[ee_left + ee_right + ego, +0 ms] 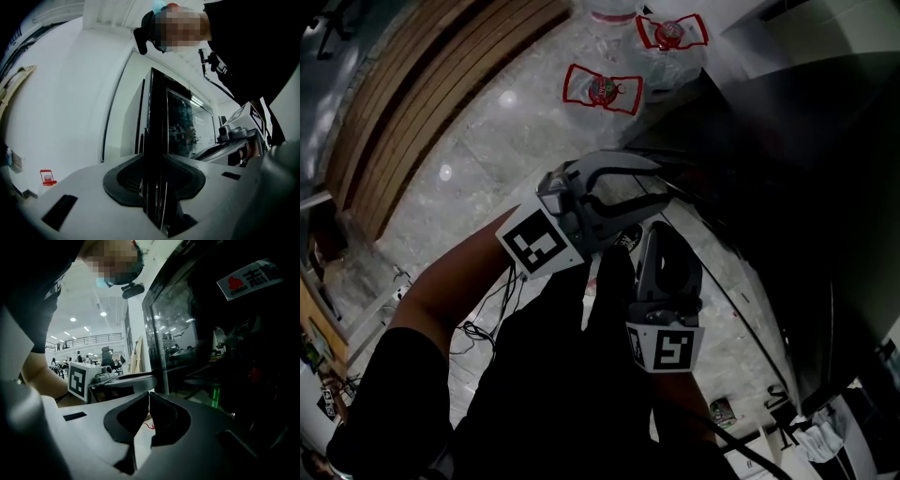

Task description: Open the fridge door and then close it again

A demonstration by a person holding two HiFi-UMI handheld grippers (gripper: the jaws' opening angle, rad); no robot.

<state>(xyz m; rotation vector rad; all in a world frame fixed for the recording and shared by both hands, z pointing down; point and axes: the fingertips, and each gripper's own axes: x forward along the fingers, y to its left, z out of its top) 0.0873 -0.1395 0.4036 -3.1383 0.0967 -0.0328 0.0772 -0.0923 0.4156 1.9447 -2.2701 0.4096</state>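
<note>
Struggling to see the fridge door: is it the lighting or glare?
Head view: fridge door nearly black, underexposed. Left gripper view: its edge between the left tongs is silhouetted against the bright wall, with fisheye bending. Right gripper view: bright reflections wash over its glass.

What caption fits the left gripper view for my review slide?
Left gripper clamped on the dark edge of the fridge door, white wall behind.

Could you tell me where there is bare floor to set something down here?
Bare marble floor lies between the wooden slats and the water bottles. It is crowded beside the fridge door, where the left gripper and right gripper sit.
</note>
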